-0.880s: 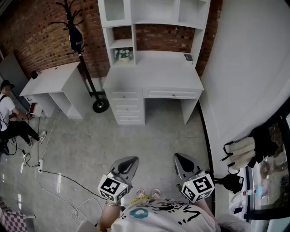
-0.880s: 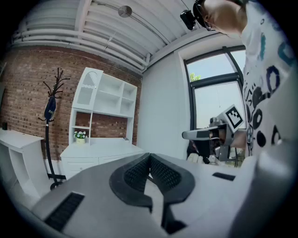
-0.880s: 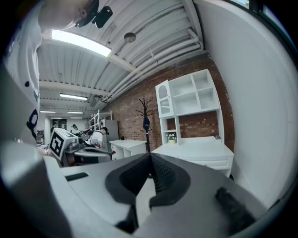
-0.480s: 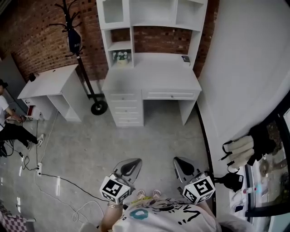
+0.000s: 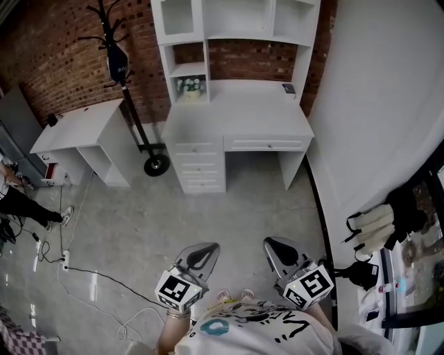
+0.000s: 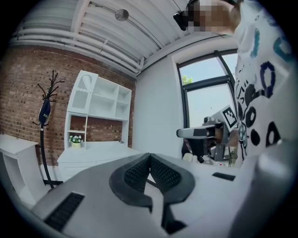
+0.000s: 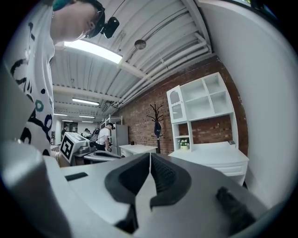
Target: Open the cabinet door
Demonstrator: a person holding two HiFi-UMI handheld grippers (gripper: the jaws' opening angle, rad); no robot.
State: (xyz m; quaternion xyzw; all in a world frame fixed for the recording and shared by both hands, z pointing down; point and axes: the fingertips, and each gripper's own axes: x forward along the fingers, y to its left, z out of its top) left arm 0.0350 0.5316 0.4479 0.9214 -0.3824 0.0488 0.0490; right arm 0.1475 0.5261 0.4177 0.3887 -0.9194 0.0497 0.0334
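Note:
The white desk with a hutch (image 5: 236, 104) stands against the brick wall, far across the floor from me. Its glazed cabinet door (image 5: 175, 15) is at the hutch's top left and looks shut; the door (image 6: 84, 90) also shows in the left gripper view and the door (image 7: 176, 106) in the right gripper view. My left gripper (image 5: 201, 255) and right gripper (image 5: 276, 249) hang side by side close to my body, pointing at the desk. Both are shut with nothing between the jaws, which meet in the left gripper (image 6: 149, 158) and in the right gripper (image 7: 150, 155).
A black coat stand (image 5: 118, 62) on a round base rises left of the desk. A smaller white desk (image 5: 83, 132) sits further left, with a person (image 5: 14, 197) at the frame's edge. Cables (image 5: 90, 277) trail over the concrete floor. A white wall and a ledge with gloves (image 5: 378, 229) run along my right.
Both grippers stay shut and almost still in front of me. The view has shifted slightly, and the person at the left has slid further toward the edge.

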